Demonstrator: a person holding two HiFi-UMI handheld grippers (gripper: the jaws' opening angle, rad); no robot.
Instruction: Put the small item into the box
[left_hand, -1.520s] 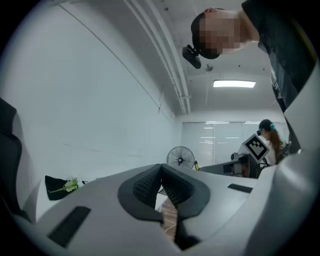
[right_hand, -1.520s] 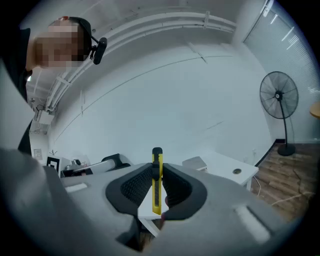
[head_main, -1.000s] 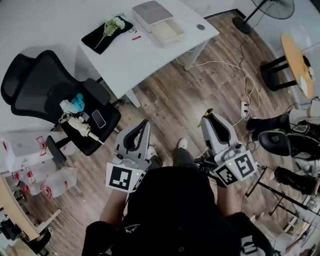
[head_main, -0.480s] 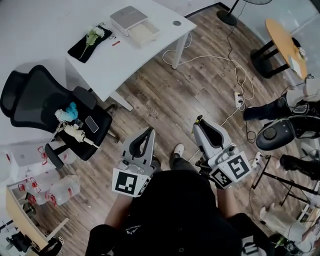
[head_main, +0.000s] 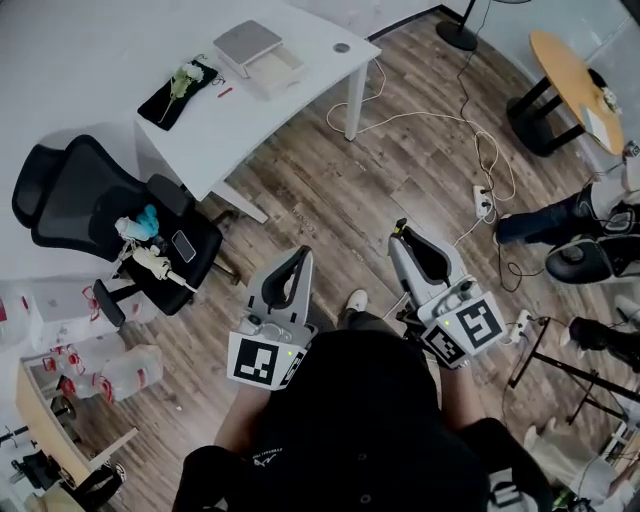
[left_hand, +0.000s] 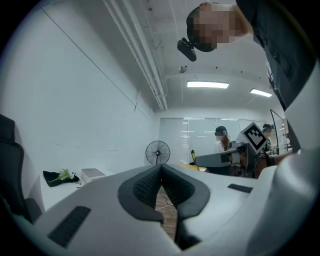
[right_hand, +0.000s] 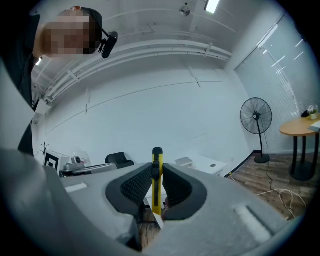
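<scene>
Right claw (right_hand: 157, 172) pinches the yellow cutter (right_hand: 157, 153) upright, left claw (left_hand: 161, 172) pressed together empty; box (head_main: 274, 70) sits well ahead-left on table (head_main: 300, 95).

The white table (head_main: 275, 112) — open box (head_main: 260, 55), black cloth (head_main: 180, 92), small red item (head_main: 224, 91) on it.

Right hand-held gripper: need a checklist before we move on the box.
1. Yellow item clamped between the jaws of the right hand-held gripper: ok.
2. Left hand-held gripper free, jaws together on nothing: ok.
3. Box in sight on the white table, tray open upward: ok.
4. Box within reach: not ok, the table stands well ahead across the floor.
5. Room in the tray for the item: cannot tell, too small in the head view.
</scene>
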